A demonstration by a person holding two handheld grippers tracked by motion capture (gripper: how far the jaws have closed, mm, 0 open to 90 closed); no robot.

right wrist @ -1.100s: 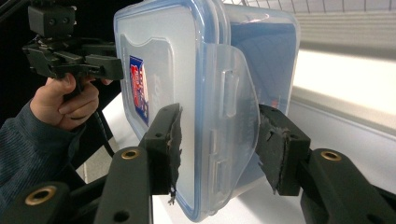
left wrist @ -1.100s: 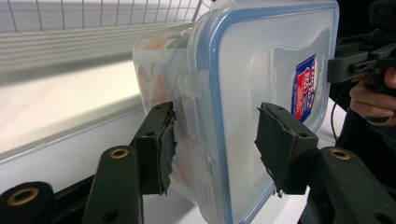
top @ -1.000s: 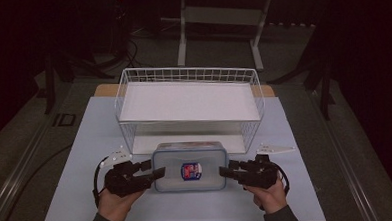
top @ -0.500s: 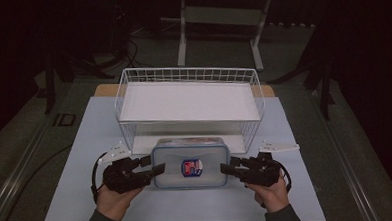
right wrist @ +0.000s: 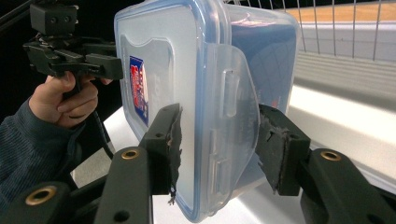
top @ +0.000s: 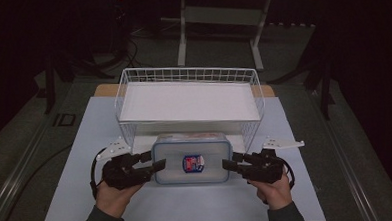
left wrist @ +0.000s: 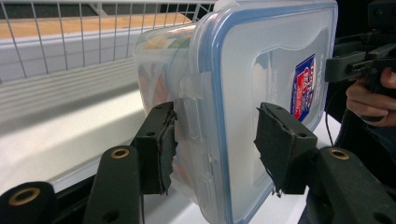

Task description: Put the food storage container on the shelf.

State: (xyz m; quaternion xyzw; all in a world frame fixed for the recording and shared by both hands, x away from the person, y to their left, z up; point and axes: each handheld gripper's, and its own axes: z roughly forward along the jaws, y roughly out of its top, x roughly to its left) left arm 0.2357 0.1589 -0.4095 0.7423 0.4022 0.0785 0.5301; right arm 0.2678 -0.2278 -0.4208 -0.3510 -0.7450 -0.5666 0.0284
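Left claw (top: 159,165) and right claw (top: 227,165) straddling opposite end latches of lidded plastic container (top: 191,158), both parted, neither clamping; container sitting before wire basket (top: 187,76).

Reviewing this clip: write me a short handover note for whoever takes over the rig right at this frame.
Left gripper: at the left end of the lidded plastic container, jaws open around its side latch, not clamped.
Right gripper: at the container's right end, jaws open around that latch, not clamped.
Container: on the white table, just in front of the wire basket, lid on, with a red and blue label.
Done: both grippers lined up at the container's ends.
Left, probably: close both jaws, lift, and set it in the basket.
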